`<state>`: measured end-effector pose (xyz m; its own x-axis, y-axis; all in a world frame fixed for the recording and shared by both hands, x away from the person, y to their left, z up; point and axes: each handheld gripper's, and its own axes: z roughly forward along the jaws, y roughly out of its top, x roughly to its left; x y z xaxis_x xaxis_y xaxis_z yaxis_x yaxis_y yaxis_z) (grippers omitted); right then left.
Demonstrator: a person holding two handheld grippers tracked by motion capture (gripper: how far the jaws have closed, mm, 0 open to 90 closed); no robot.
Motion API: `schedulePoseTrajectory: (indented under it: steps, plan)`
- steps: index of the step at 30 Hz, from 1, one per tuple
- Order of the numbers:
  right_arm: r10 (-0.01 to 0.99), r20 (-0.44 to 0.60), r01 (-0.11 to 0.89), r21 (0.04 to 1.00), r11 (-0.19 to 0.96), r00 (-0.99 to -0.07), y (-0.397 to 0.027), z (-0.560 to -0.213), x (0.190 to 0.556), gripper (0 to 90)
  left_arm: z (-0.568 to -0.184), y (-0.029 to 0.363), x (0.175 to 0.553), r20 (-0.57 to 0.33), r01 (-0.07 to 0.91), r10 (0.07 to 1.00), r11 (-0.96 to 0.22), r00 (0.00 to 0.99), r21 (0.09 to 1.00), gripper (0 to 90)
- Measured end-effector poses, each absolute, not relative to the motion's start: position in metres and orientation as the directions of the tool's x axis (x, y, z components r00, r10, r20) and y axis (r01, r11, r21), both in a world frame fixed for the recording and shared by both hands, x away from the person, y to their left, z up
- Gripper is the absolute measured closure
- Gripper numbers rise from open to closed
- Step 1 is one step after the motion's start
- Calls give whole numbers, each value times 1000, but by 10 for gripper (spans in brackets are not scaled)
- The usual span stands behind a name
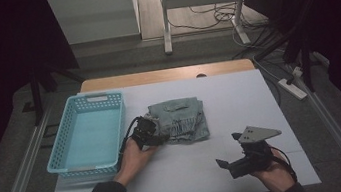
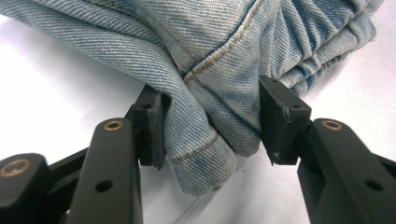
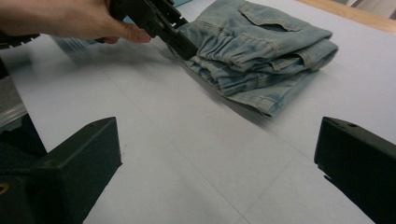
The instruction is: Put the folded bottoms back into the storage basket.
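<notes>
Jeans (image 2: 219,60) fold hides left tongs' (image 2: 210,126) grip

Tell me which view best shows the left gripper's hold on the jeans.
The left gripper view: both pads of the left gripper press a fold of the jeans. The right gripper view shows that grip from afar. The high view shows it small, partly behind the hand.

Light blue plastic basket (image 1: 89,135) on white table (image 1: 228,93), power strip (image 1: 292,88) on floor
</notes>
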<state>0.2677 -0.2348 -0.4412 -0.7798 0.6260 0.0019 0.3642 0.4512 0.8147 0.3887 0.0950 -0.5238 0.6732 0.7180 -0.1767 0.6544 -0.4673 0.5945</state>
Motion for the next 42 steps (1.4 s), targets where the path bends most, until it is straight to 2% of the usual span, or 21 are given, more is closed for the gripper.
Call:
schedulePoseTrajectory:
  steps: [13, 42]
  plan:
    - [617, 54, 412, 789, 455, -785, -214, -444, 291, 7, -524, 96, 388, -175, 650, 715, -469, 677, 598, 480]
    - [663, 65, 475, 750, 460, -746, -186, -458, 370, 6, -526, 97, 389, -186, 651, 711, -463, 678, 602, 477]
